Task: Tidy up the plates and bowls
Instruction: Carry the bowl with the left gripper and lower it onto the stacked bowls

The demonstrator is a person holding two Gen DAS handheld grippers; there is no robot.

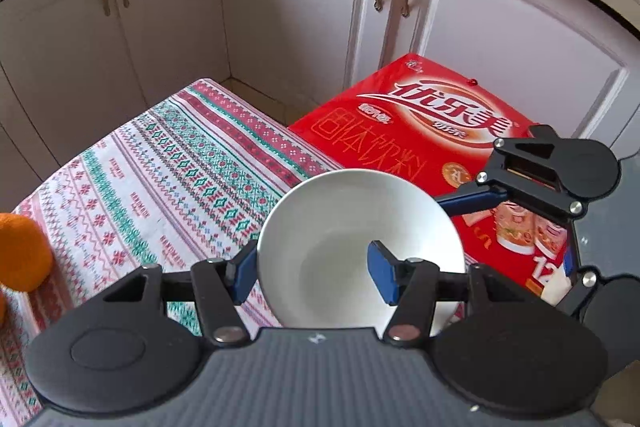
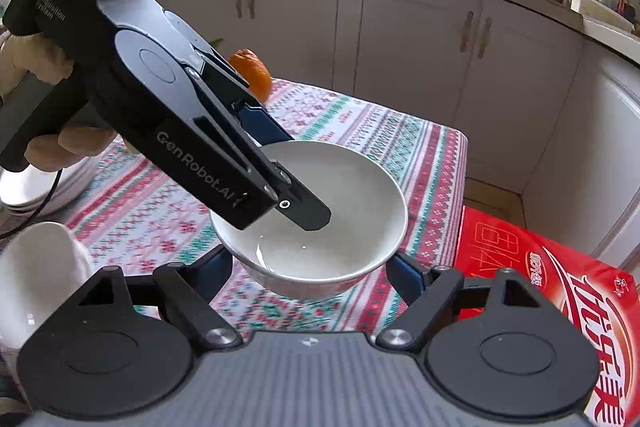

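STEP: carrying one bowl | BOWL: round white ceramic bowl (image 2: 316,223) held above the patterned-cloth counter (image 1: 152,179) | LEFT tool (image 1: 316,273): narrow, pinching its rim | RIGHT tool (image 2: 312,269): wide, flanking its base, contact unclear | NEXT: you likely need a steady carry to the white stack (image 2: 24,195).

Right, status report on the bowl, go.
Left gripper shut on bowl rim, one finger inside. Right gripper straddles the bowl from outside; contact unclear. Bowl above the tablecloth. Red box alongside, orange behind.
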